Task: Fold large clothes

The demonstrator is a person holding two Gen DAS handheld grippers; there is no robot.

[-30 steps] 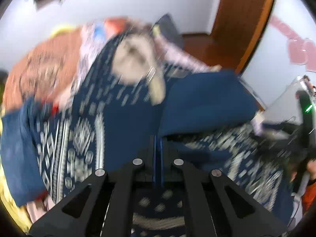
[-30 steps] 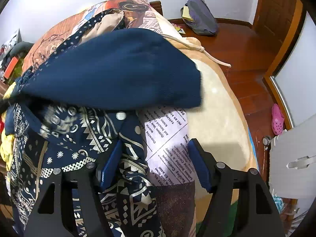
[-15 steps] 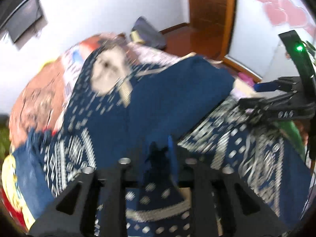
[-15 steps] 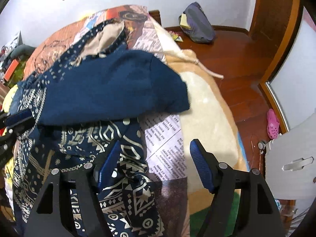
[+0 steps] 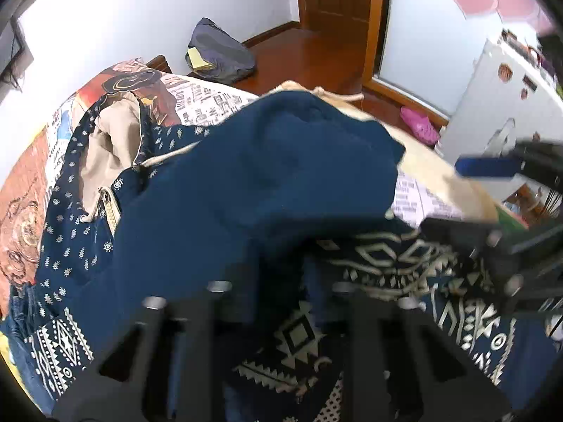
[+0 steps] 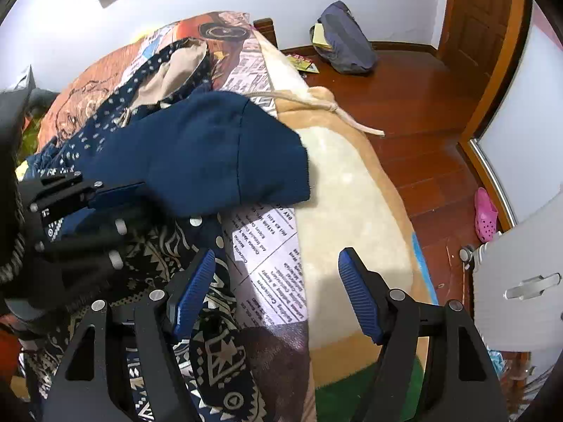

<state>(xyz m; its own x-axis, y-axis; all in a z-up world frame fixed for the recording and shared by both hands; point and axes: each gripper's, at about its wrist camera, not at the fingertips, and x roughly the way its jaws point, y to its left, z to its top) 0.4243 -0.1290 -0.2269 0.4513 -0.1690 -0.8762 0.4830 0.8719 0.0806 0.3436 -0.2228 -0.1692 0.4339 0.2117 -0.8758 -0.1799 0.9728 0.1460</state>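
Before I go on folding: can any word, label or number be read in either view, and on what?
Nothing can be quoted with confidence.
Newsprint panel of the bed cover, right wrist view: columns of upside-down print, too small to read.
Headline patch of the bed cover, left wrist view: larger letters, too blurred to read.
Navy garment: only pattern, no label or text in view.
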